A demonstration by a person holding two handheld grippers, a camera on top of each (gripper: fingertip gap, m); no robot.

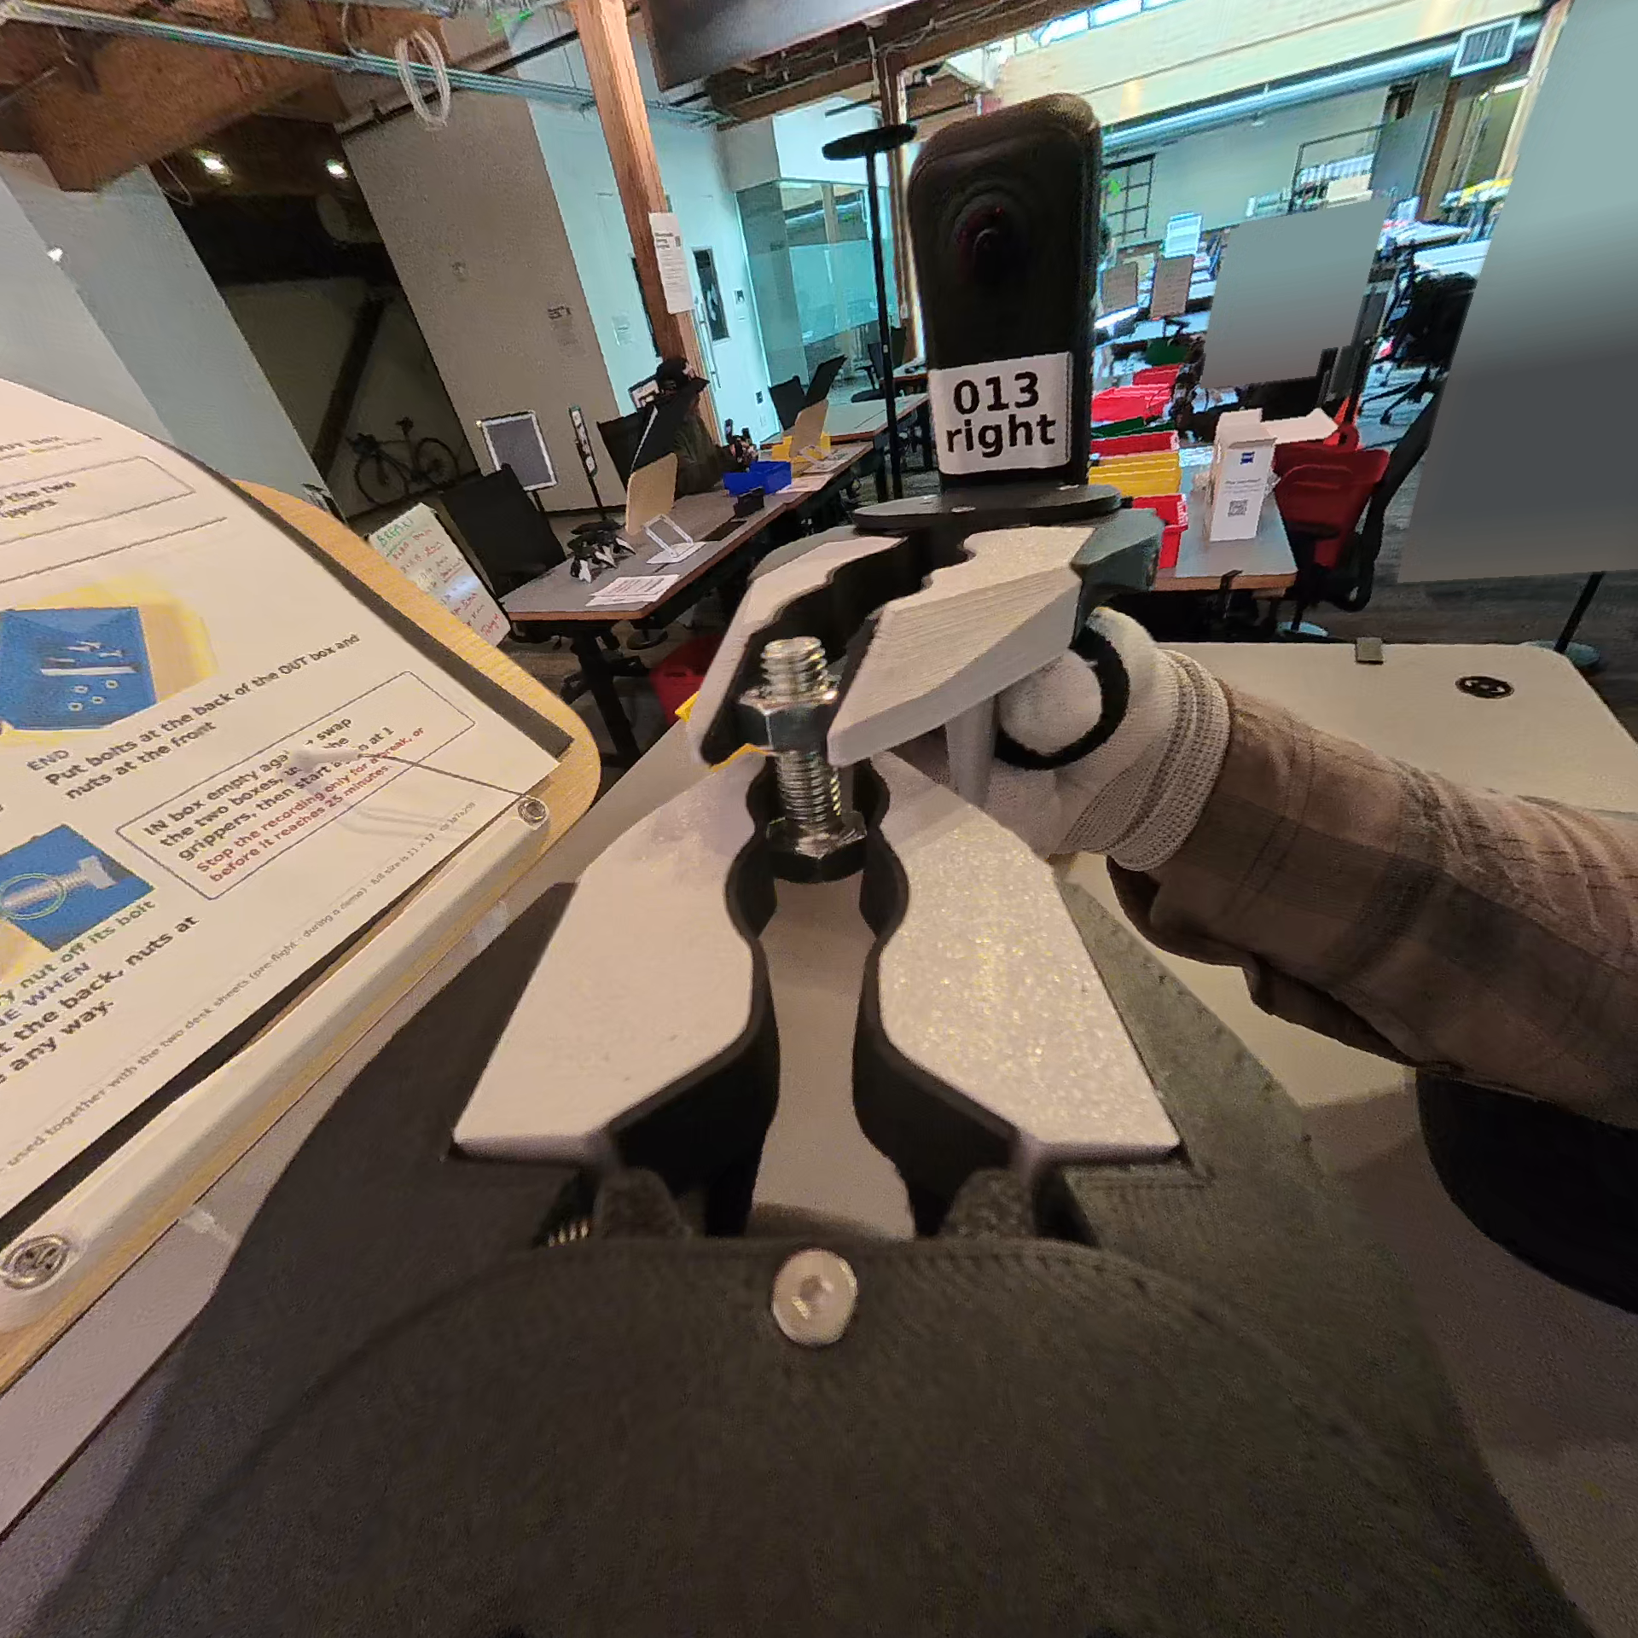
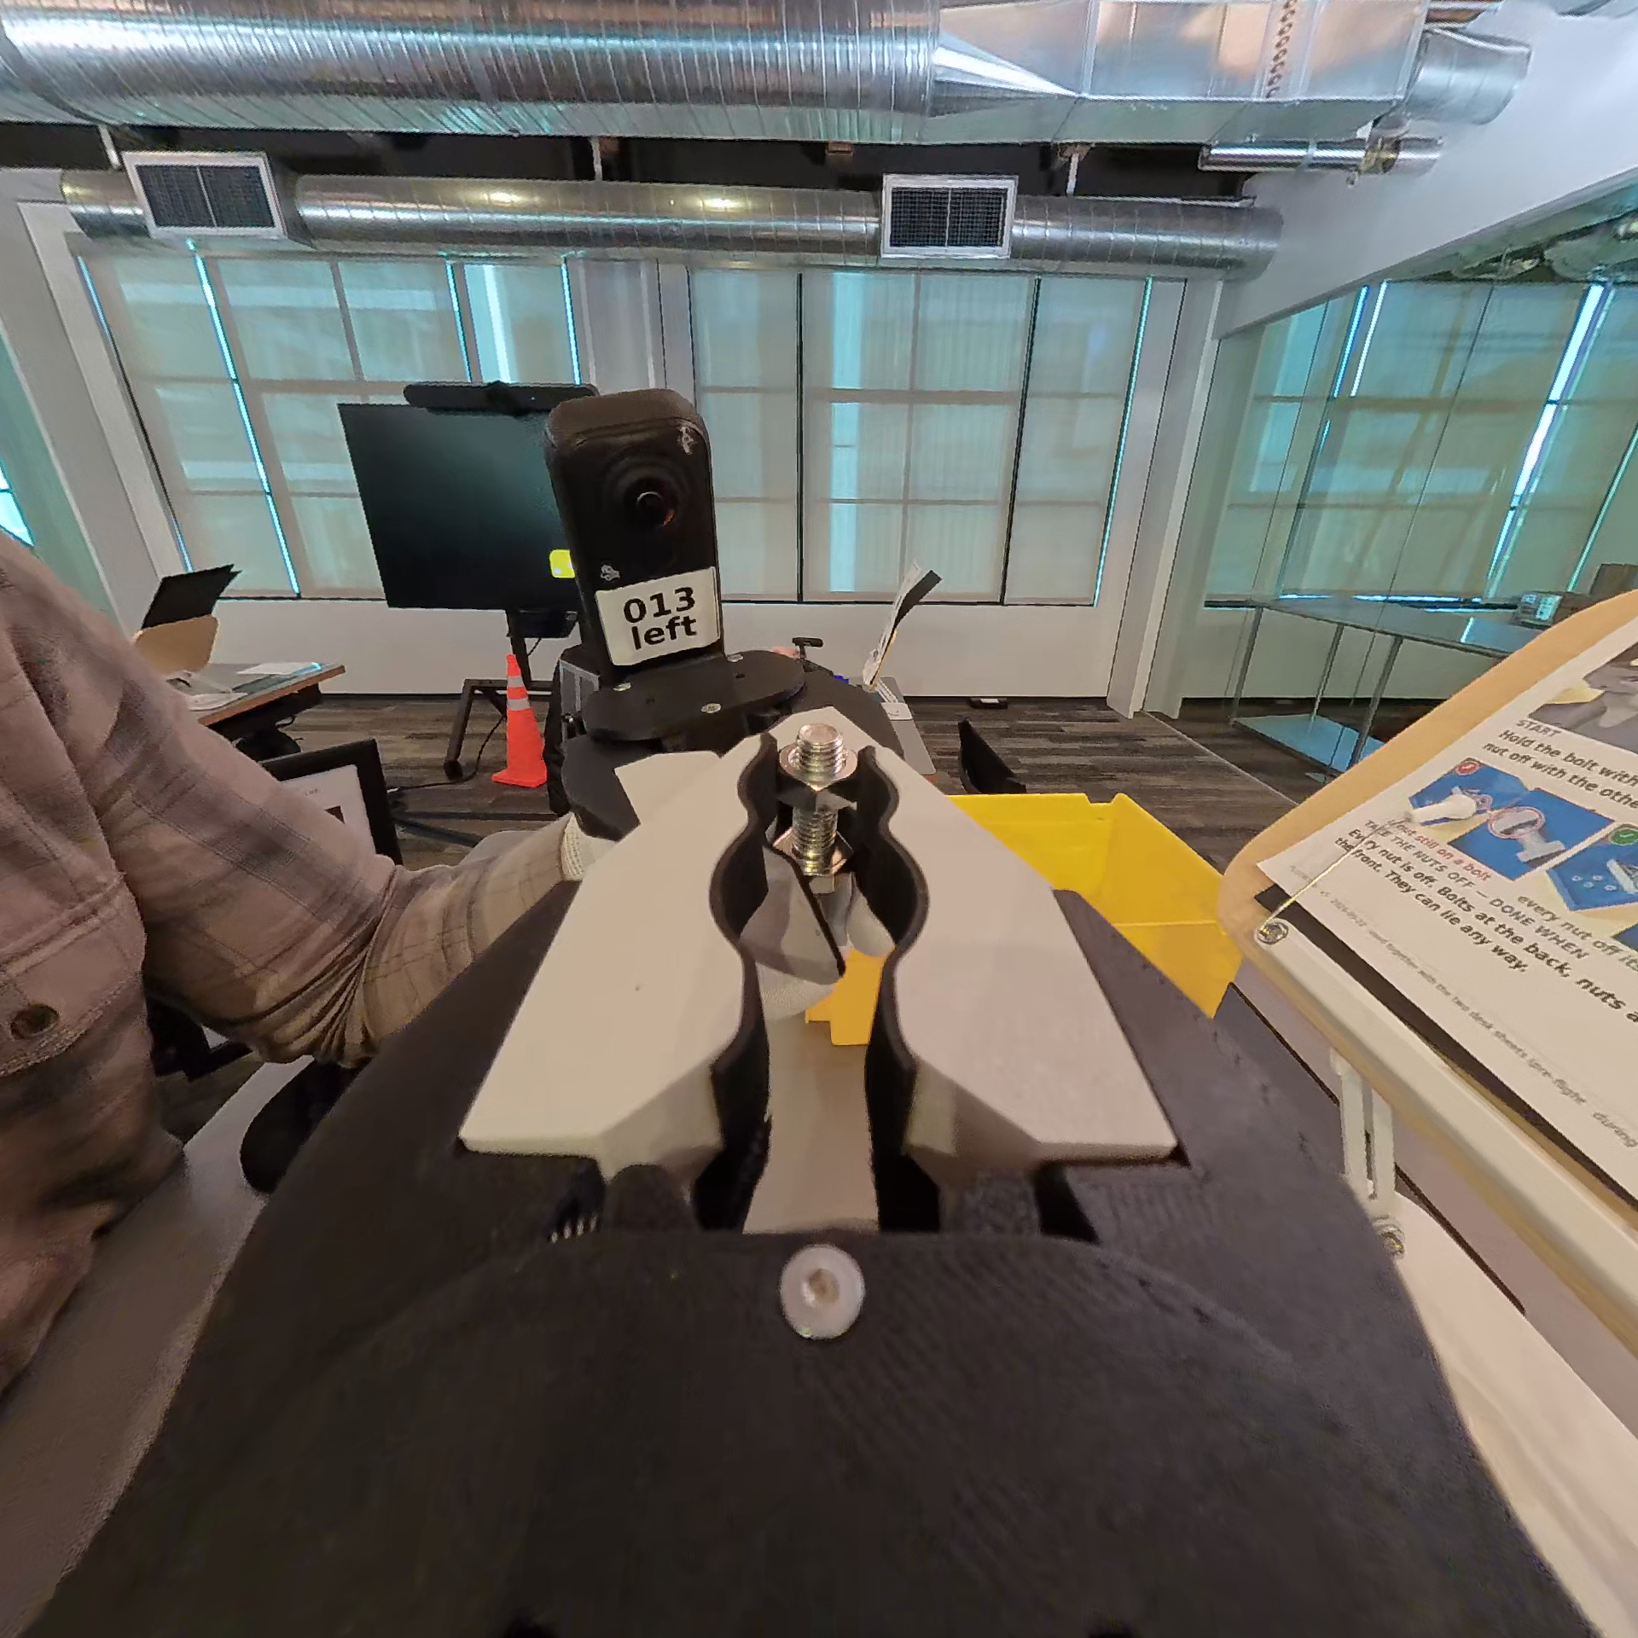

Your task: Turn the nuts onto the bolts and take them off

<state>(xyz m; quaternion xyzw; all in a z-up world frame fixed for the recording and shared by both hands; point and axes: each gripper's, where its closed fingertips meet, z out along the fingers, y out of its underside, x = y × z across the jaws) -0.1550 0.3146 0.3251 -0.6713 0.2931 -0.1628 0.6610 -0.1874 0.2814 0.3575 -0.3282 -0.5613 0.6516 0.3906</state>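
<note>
A silver bolt (image 1: 802,789) stands upright with its thread end up. My left gripper (image 1: 811,802) is shut on the bolt's hex head (image 1: 815,842). A silver nut (image 1: 784,722) sits on the thread a little below the tip. My right gripper (image 1: 773,743) reaches in from above right, held by a gloved hand (image 1: 1108,753), and is shut on the nut. In the right wrist view my right gripper (image 2: 815,764) clamps the nut (image 2: 815,773), with the bolt (image 2: 814,833) running down to its head (image 2: 811,858). A left gripper finger (image 2: 789,939) shows edge-on below.
An instruction sheet on a wooden board (image 1: 222,798) stands tilted at the left, and shows at the right in the right wrist view (image 2: 1462,931). A yellow bin (image 2: 1152,851) sits beyond the grippers. A white table (image 1: 1418,709) lies below. Office desks and coloured bins are far behind. Across from one pair of fingers to the other is roughly 5 cm.
</note>
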